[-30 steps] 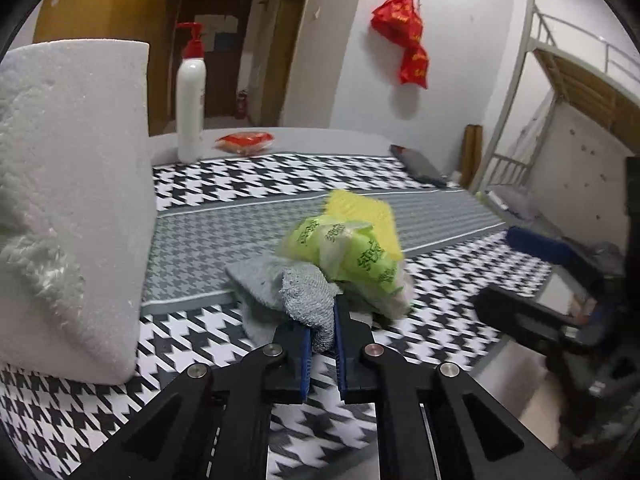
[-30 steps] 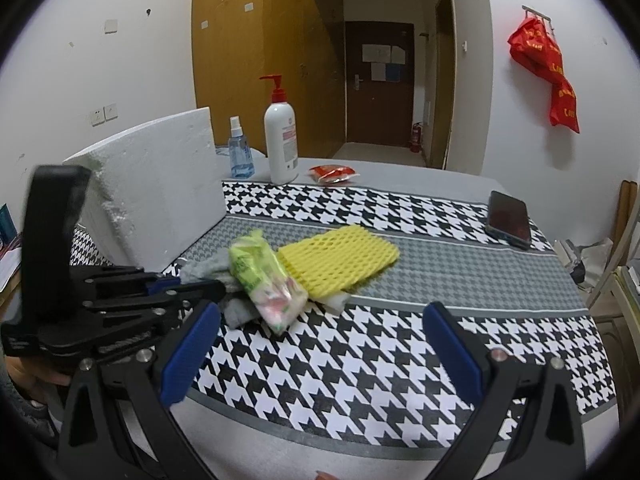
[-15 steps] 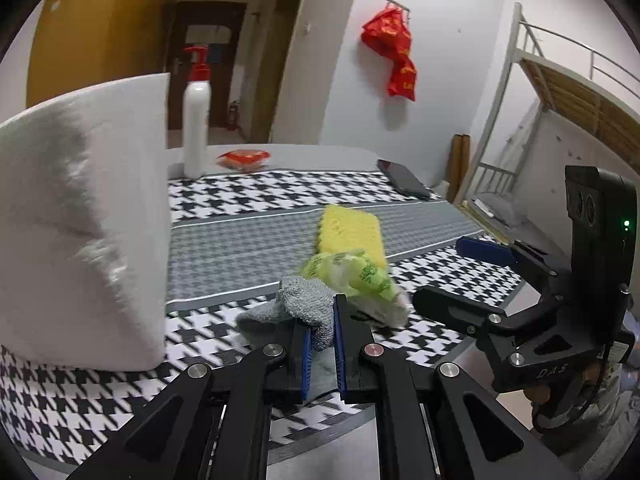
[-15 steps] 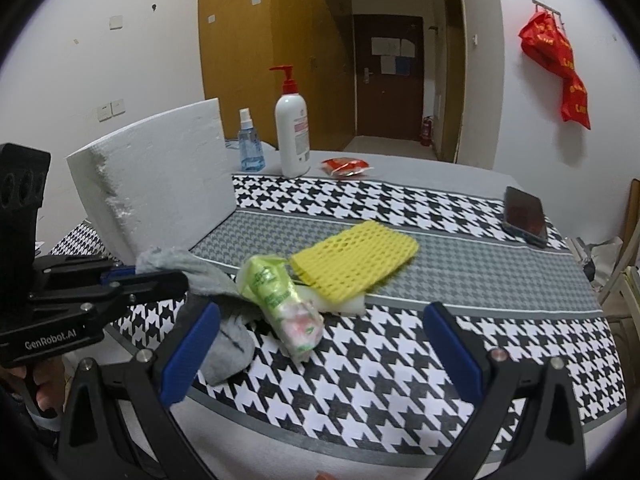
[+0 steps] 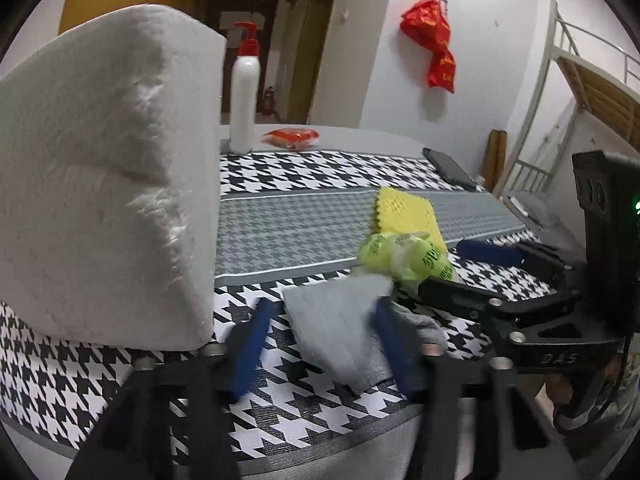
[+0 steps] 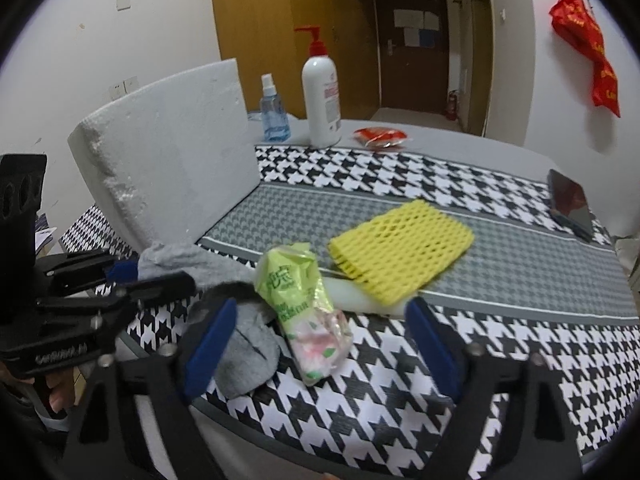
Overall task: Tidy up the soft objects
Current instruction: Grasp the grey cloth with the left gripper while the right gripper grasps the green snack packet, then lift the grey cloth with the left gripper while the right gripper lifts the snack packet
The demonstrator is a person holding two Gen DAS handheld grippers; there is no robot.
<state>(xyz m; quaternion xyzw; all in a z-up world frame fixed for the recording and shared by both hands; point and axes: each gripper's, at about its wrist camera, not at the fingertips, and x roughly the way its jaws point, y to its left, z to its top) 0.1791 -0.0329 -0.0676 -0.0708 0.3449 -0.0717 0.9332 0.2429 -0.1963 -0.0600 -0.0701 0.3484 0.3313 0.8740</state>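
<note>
Houndstooth table: my left claw opening, grey cloth btwn jaws, let go. Right claw closing round green packet, no grip yet; next squeeze gently, lift.

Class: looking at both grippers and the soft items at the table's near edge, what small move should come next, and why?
Probably close the right gripper on the green packet: its closing jaws straddle the packet without pressing it, while the left gripper is opening around the grey cloth.

I see a matt grey knit cloth, a glossy crinkled plastic pack beside it, yellow foam mesh, and a rough white foam block.
</note>
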